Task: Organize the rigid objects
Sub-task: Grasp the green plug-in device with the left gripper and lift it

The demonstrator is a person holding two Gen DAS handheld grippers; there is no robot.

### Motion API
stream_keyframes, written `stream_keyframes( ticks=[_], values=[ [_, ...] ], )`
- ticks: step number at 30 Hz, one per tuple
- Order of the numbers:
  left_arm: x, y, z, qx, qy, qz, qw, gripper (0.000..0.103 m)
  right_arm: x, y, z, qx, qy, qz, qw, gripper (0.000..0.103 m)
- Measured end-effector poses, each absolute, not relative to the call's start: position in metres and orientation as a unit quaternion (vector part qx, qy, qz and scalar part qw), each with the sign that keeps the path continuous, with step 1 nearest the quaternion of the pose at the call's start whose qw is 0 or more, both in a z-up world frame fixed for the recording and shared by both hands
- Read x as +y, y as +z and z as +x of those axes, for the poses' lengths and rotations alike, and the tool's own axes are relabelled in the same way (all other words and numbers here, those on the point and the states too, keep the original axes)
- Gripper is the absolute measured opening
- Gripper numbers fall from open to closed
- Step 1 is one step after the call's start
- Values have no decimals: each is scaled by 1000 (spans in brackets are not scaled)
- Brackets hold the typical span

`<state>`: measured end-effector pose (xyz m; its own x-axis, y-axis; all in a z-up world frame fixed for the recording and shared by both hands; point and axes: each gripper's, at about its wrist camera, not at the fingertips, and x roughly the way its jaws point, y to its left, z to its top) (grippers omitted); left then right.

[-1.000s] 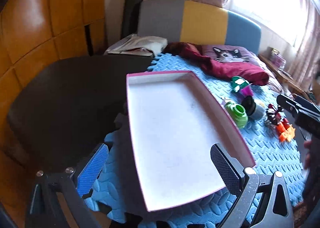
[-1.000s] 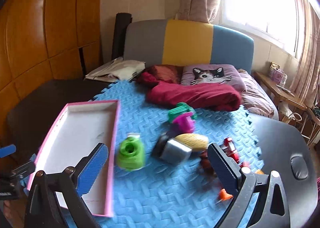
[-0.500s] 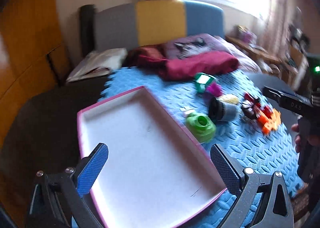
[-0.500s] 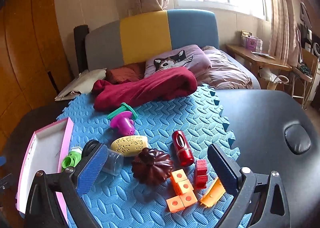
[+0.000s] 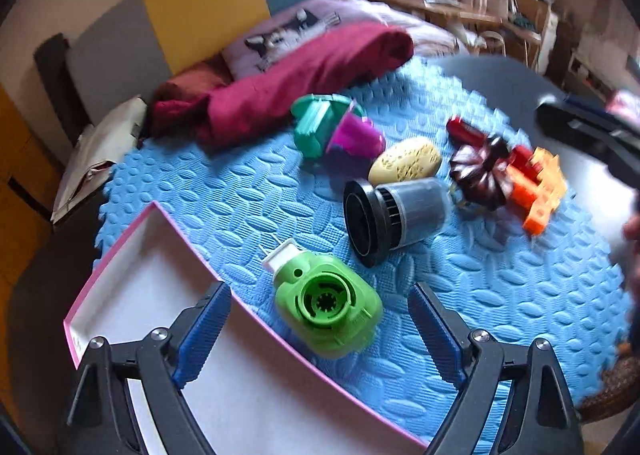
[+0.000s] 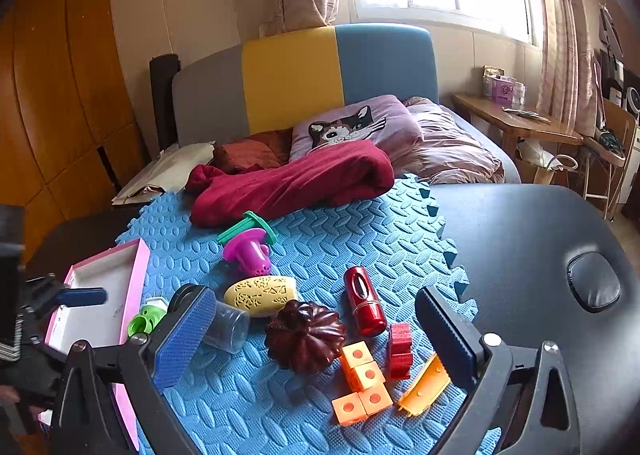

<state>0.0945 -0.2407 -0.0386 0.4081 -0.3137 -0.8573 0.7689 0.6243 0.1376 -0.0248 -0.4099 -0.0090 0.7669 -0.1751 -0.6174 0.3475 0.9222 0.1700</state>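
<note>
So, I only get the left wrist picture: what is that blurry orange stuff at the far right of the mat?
Observer: Small orange cubes, stuck together in a cluster, lying on the blue mat.
Visitor: And the red bit beside them?
Observer: A red block, standing next to the cubes.
Visitor: Something red farther back, too?
Observer: Yes, a shiny red cylinder, lying on its side.
Visitor: Is the other gripper holding anything?
Observer: No, the right gripper is open and holds nothing.
</note>
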Motion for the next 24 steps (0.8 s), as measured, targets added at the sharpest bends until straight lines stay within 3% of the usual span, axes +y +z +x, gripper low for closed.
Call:
stream_keyframes(
  ticks=[2, 5, 13, 24],
  values=[
    [-247, -47, 100, 432, -337, 283, 787, 90, -410, -8, -24, 311, -139, 139, 930, 102],
    [-254, -61, 106, 459, -347, 289, 765, 69, -411, -7, -25, 308, -139, 141, 931, 102],
    [-263, -67, 93, 438, -372, 286, 767, 54, -418, -8, -25, 310, -148, 154, 926, 102],
    [-254, -65, 86, 415, -375, 246, 792, 53, -419, -10, -25, 315, -143, 160, 925, 102]
  ],
)
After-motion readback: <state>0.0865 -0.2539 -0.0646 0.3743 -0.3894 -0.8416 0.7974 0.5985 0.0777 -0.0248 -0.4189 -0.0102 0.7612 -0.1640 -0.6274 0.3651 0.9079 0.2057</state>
